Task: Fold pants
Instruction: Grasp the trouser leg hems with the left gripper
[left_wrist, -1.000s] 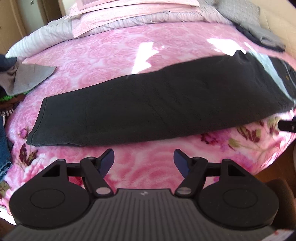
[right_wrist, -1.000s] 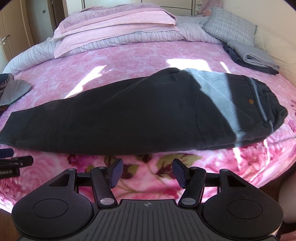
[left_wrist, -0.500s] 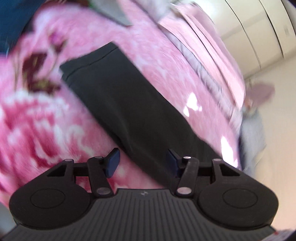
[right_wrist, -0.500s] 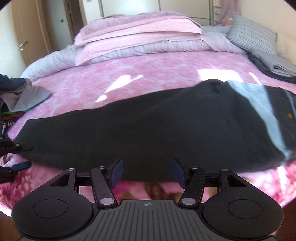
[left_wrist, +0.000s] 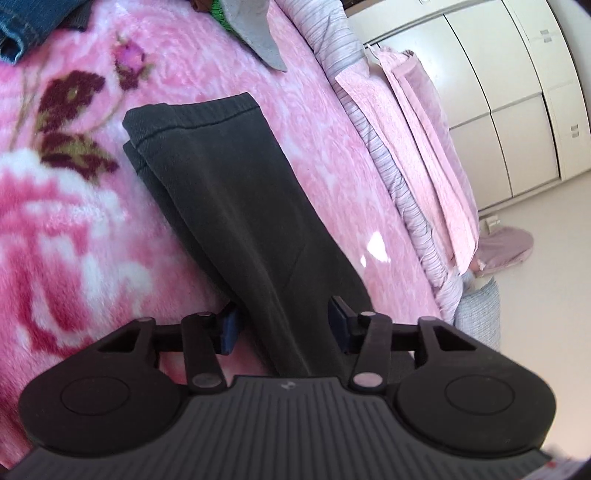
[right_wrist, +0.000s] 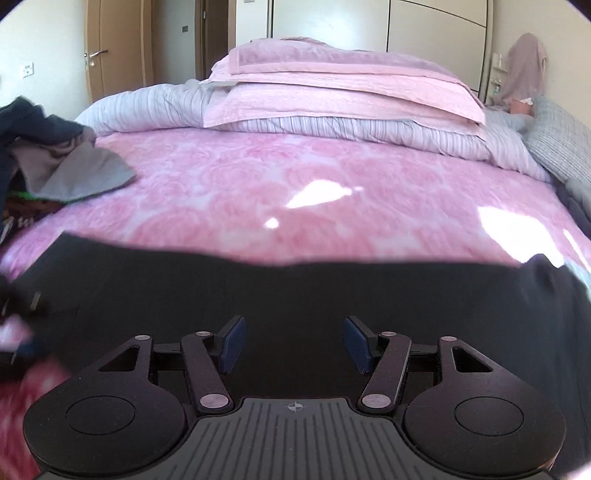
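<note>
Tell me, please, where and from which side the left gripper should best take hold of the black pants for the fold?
Probably the near long edge of the leg end of the black pants, just short of the hem. The two legs lie stacked flat there, so one pinch catches both layers. The left gripper already straddles that edge from the bedside, jaws closing, pads not yet pressing.

My left wrist camera rolls sideways, close above the black pants (left_wrist: 236, 206) near their hem. My right looks level across the bed (right_wrist: 295, 192) toward the pillows. Both share those pants (right_wrist: 295, 295).
</note>
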